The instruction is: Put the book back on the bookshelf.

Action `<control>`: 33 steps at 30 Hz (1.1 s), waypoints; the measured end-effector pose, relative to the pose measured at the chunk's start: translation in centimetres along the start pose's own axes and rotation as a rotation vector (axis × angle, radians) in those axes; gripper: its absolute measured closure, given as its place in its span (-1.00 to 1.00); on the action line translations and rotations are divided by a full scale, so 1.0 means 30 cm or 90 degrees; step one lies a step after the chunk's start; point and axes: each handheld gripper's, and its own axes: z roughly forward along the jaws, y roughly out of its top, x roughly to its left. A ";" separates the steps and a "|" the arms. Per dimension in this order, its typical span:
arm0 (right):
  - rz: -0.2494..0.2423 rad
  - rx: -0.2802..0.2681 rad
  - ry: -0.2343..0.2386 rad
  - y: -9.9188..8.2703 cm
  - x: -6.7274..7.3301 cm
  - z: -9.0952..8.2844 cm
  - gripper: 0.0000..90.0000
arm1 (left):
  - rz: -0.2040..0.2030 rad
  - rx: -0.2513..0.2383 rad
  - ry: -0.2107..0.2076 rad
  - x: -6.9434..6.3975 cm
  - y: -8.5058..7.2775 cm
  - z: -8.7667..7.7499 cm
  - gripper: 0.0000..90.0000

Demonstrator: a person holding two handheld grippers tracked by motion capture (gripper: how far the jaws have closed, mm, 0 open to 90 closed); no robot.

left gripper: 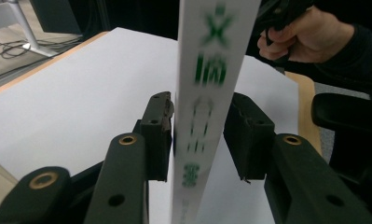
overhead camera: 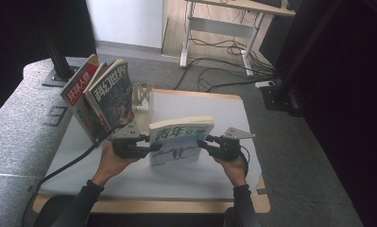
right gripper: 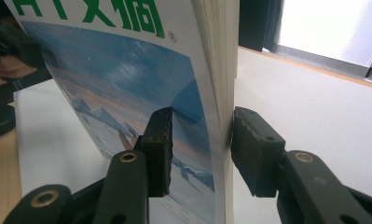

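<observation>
Green-titled book (overhead camera: 181, 141) upright btwn left hand-held gripper (overhead camera: 153, 146) & right hand-held gripper (overhead camera: 202, 144).

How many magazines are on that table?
3: the red-titled magazine and the dark-covered magazine lean at the rack, back left; the green-titled magazine stands upright between both grippers. More may hide behind them.

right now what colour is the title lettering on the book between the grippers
Green on a white band of the book, clearest in the high view.
</observation>
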 end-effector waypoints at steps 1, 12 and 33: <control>0.000 0.000 0.000 0.000 0.000 0.000 0.28 | 0.002 0.010 0.003 0.000 0.012 0.002 0.38; 0.002 -0.002 -0.003 0.002 0.000 0.005 0.28 | 0.013 0.041 -0.003 0.003 0.119 0.000 0.34; -0.004 -0.006 -0.011 0.008 -0.001 0.007 0.26 | 0.011 0.040 0.032 -0.003 0.210 0.015 0.63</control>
